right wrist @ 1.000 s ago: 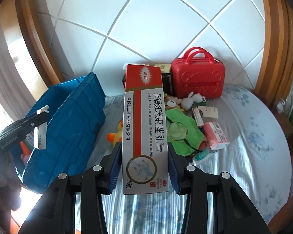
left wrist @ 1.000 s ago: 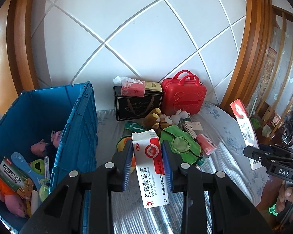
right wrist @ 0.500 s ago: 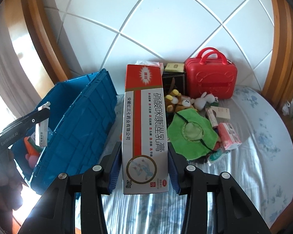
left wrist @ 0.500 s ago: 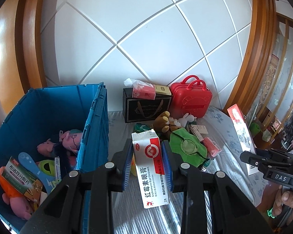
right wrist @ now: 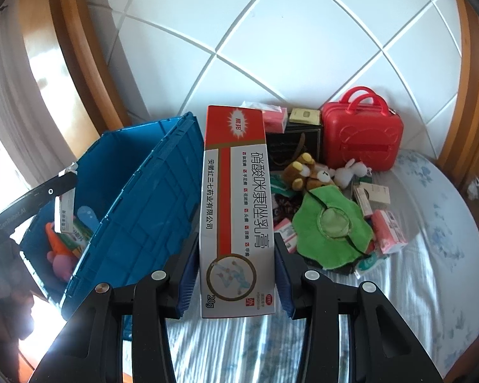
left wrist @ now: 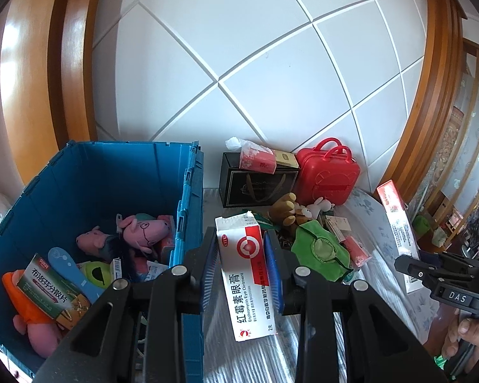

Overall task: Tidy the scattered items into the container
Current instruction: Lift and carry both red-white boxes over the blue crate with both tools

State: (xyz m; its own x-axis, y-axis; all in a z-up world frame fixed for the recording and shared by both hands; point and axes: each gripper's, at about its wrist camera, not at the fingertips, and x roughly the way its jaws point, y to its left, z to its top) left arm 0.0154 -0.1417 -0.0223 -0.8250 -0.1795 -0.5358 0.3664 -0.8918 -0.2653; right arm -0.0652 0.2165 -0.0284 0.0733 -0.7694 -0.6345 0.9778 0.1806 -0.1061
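My left gripper [left wrist: 242, 274] is shut on a small white and red eye ointment box [left wrist: 246, 274], held just right of the blue crate's [left wrist: 188, 198] right wall. The crate holds pink pig plush toys [left wrist: 143, 231], a medicine box [left wrist: 52, 290] and other items. My right gripper [right wrist: 236, 271] is shut on a long red and white cream box [right wrist: 236, 198], held above the bed to the right of the blue crate [right wrist: 137, 223]. The left gripper [right wrist: 62, 206] also shows in the right wrist view, over the crate.
On the bed lie a green cloth toy [right wrist: 332, 226], plush bears [right wrist: 306, 172], a white bunny [right wrist: 351, 170] and small pink boxes [right wrist: 389, 231]. A red case [right wrist: 361, 137] and a black box [left wrist: 255, 188] with tissue packs stand by the white padded wall.
My left gripper has moved left toward the crate with its box; the crate's inside fills more of its view. My right gripper has shifted slightly toward the crate, still holding the cream box.
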